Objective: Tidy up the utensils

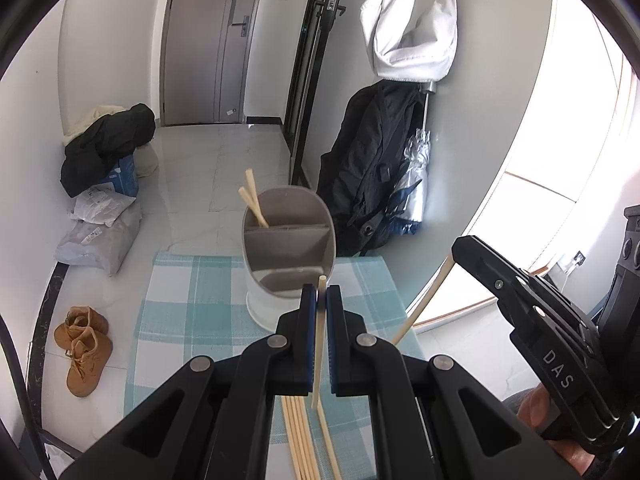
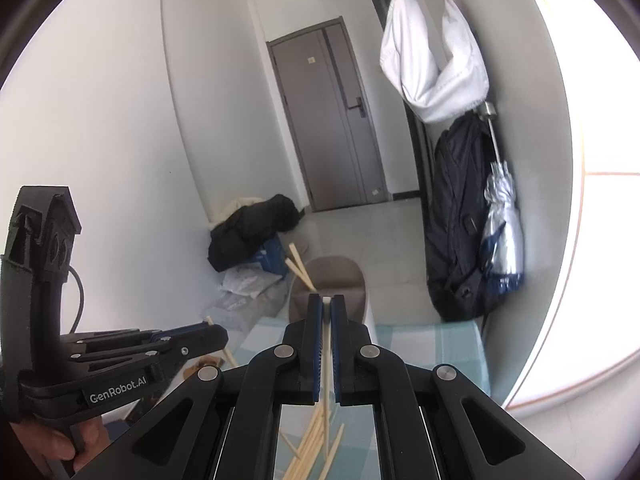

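Left tool clenched on one chopstick, right tool clenched on another chopstick, both raised above the loose pile on the surface, presumably bound for the divided holder just ahead.

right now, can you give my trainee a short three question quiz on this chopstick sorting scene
1. True or false: each hand-held gripper is shut on a chopstick.
2. How many chopsticks already stand in the holder? A one, B two, C four.
3. What do the loose chopsticks lie on?

Key:
1. True: the left hand-held gripper clamps one chopstick, the right hand-held gripper another.
2. B, two chopsticks in the far compartment.
3. The checked placemat.
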`<state>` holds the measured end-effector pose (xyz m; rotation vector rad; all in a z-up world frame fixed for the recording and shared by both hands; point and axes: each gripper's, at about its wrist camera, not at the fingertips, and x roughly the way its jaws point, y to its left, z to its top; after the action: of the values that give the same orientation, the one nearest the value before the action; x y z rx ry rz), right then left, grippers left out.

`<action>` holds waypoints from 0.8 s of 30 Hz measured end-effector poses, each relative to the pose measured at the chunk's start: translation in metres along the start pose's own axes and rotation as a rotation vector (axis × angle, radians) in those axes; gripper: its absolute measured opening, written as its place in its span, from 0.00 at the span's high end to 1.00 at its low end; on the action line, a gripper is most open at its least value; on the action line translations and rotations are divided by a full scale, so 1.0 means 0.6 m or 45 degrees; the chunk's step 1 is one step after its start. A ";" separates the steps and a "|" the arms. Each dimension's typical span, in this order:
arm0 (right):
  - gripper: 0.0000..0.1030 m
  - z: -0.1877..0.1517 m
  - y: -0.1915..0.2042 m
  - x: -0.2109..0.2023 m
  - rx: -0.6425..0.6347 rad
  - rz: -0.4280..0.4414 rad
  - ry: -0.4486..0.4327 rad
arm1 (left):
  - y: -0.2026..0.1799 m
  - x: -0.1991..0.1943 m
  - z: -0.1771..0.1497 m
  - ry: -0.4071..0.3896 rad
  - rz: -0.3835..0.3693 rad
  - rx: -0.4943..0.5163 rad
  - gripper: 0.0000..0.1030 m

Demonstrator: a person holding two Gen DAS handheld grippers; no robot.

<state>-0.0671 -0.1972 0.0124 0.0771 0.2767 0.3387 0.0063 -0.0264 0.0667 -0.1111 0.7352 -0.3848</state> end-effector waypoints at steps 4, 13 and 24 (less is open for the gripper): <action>0.97 0.041 -0.001 0.005 -0.036 0.013 -0.030 | -0.005 -0.005 0.040 -0.030 -0.015 -0.003 0.99; 0.97 0.135 -0.020 0.052 -0.068 0.031 -0.057 | -0.006 -0.005 0.141 -0.093 -0.058 -0.019 0.99; 0.97 0.235 -0.017 0.135 -0.155 0.085 -0.114 | 0.038 0.022 0.239 -0.161 -0.020 -0.036 0.99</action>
<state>0.0490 -0.1836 0.1260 -0.0185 0.1646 0.4166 0.1185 -0.0156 0.1588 -0.1662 0.6153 -0.3794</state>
